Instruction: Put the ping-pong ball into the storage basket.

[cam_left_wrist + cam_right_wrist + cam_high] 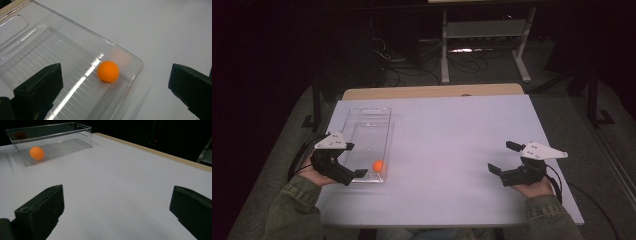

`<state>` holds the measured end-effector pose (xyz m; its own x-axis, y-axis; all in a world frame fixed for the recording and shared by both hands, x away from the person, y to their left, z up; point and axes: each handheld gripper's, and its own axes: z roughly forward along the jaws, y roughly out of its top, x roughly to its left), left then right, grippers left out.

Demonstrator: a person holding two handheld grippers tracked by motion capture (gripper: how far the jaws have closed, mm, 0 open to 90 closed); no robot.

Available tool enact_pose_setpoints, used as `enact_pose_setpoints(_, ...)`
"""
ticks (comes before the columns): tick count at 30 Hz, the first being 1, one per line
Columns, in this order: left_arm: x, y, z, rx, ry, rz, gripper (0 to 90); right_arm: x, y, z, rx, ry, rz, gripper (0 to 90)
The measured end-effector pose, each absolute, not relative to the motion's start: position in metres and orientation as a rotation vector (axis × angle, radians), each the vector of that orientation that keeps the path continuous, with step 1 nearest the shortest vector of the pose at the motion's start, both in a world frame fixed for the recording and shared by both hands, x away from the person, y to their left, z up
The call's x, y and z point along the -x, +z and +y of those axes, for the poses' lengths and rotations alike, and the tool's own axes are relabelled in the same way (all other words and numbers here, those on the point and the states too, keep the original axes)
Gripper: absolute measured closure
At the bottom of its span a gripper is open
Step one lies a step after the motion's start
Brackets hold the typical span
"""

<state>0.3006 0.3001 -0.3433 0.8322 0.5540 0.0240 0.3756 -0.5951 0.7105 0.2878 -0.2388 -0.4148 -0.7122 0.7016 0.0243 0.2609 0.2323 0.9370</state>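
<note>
The left gripper hangs over the near end of the tray, its hand at the table's left edge, jaws spread wide and holding nothing. The right gripper sits well apart at the near right, its jaws likewise spread over bare table. The ball, smooth, round and orange, lies inside the clear, ribbed plastic tray, close to its near right corner. The table top is flat and matte white.

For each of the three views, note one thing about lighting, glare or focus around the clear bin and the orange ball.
High view: the table is lit, the room behind it dark. Left gripper view: a bright streak of glare crosses the clear bin floor beside the sharp orange ball. Right gripper view: the ball looks soft, and the near jaws are blurred.
</note>
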Motion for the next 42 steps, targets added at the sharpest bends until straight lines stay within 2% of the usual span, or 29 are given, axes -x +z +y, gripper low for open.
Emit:
enact_pose_setpoints(19,-0.284,-0.353,0.325,-2.168,0.359,0.711,0.0,-0.288,-0.415,-0.238,-0.883,1.478,2.108,0.0)
enact_pose_setpoints(42,-0.272,-0.365,0.333,-2.102,0.418,0.704,0.0,-0.288,-0.415,-0.238,-0.884,1.479,2.110,0.0)
